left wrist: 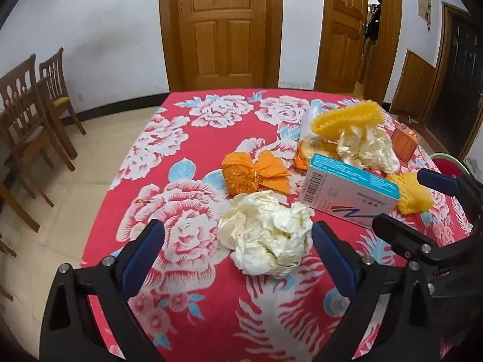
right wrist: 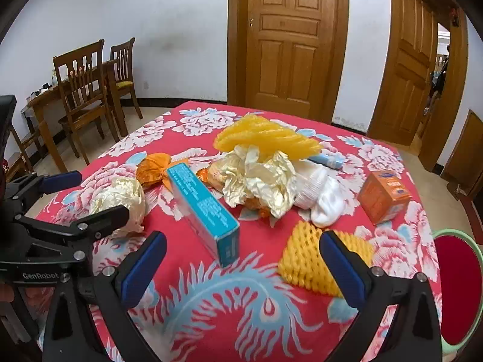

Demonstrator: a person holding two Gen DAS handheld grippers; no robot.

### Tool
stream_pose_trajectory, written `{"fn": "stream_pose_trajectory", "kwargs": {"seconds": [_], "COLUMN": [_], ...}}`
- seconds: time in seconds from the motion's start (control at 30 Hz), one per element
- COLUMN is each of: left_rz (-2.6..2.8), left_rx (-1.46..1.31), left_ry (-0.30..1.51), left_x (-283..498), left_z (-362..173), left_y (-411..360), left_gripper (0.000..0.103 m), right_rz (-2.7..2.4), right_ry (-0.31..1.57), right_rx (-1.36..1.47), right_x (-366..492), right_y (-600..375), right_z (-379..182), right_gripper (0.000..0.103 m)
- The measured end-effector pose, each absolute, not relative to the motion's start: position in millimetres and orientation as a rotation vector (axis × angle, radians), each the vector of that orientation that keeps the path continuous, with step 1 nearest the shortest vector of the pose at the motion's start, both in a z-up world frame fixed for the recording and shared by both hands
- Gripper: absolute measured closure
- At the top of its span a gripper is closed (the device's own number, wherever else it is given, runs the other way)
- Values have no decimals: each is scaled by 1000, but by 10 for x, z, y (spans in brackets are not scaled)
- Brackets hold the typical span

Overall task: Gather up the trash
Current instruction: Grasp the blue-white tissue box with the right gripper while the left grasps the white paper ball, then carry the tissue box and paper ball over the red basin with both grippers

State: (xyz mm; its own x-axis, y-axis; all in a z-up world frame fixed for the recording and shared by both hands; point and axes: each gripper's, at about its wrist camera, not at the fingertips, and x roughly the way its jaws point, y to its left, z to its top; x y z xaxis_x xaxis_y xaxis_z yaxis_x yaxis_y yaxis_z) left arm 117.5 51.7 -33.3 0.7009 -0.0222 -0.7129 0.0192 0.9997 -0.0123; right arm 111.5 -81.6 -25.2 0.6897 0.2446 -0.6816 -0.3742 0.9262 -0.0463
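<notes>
My left gripper (left wrist: 238, 241) is open over the red floral table (left wrist: 193, 316), its jaws either side of a crumpled cream paper wad (left wrist: 265, 235), not gripping it. That wad also shows in the right wrist view (right wrist: 120, 199). My right gripper (right wrist: 243, 253) is open and empty, just before a blue-and-white box (right wrist: 205, 208) and a yellow foam net (right wrist: 314, 262). An orange wrapper (left wrist: 253, 175) lies behind the wad. A pile of cream paper (right wrist: 262, 181), a yellow foam sleeve (right wrist: 268, 138) and a white sock (right wrist: 323, 196) sits mid-table.
An orange carton (right wrist: 383, 196) stands at the table's right. A green-rimmed red bin (right wrist: 459, 286) is beyond the right edge. Wooden chairs (right wrist: 84, 96) stand by the left wall. Wooden doors (right wrist: 289, 39) are behind the table.
</notes>
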Motion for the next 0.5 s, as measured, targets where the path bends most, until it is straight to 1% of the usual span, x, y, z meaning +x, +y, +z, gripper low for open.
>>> {"fn": "stream_pose_trajectory", "kwargs": {"seconds": [0.03, 0.07, 0.1, 0.13, 0.17, 0.2, 0.23, 0.27, 0.3, 0.33, 0.37, 0.5], "left_rz": [-25, -27, -34, -41, -47, -58, -63, -66, -70, -70, -70, -68], "left_rx": [-3, -3, -1, 7, 19, 24, 33, 42, 53, 66, 71, 64], "left_ry": [799, 803, 808, 821, 840, 850, 851, 848, 844, 837, 837, 833], "left_x": [1206, 1235, 1258, 1293, 1326, 1338, 1339, 1326, 1312, 1292, 1281, 1255], "left_z": [-341, -349, -359, -375, -400, -419, -425, -421, -410, -395, -387, -364], "left_y": [521, 523, 522, 509, 493, 476, 459, 442, 424, 408, 397, 418], "left_gripper": [11, 18, 22, 33, 44, 46, 48, 53, 56, 59, 61, 63], "right_rz": [360, 374, 389, 401, 415, 426, 442, 462, 481, 498, 515, 538], "right_ry": [736, 741, 749, 757, 765, 773, 783, 795, 800, 802, 801, 797], "right_rx": [-184, -180, -180, -182, -184, -186, -187, -189, -192, -196, -193, -160], "right_x": [1138, 1164, 1193, 1219, 1240, 1254, 1267, 1278, 1281, 1277, 1268, 1249], "right_y": [-809, -799, -789, -772, -751, -732, -704, -682, -664, -641, -623, -610], "right_z": [-257, -260, -265, -270, -276, -286, -300, -316, -331, -345, -359, -357], "right_gripper": [2, 4, 7, 10, 16, 25, 31, 47, 71, 75, 83, 83]}}
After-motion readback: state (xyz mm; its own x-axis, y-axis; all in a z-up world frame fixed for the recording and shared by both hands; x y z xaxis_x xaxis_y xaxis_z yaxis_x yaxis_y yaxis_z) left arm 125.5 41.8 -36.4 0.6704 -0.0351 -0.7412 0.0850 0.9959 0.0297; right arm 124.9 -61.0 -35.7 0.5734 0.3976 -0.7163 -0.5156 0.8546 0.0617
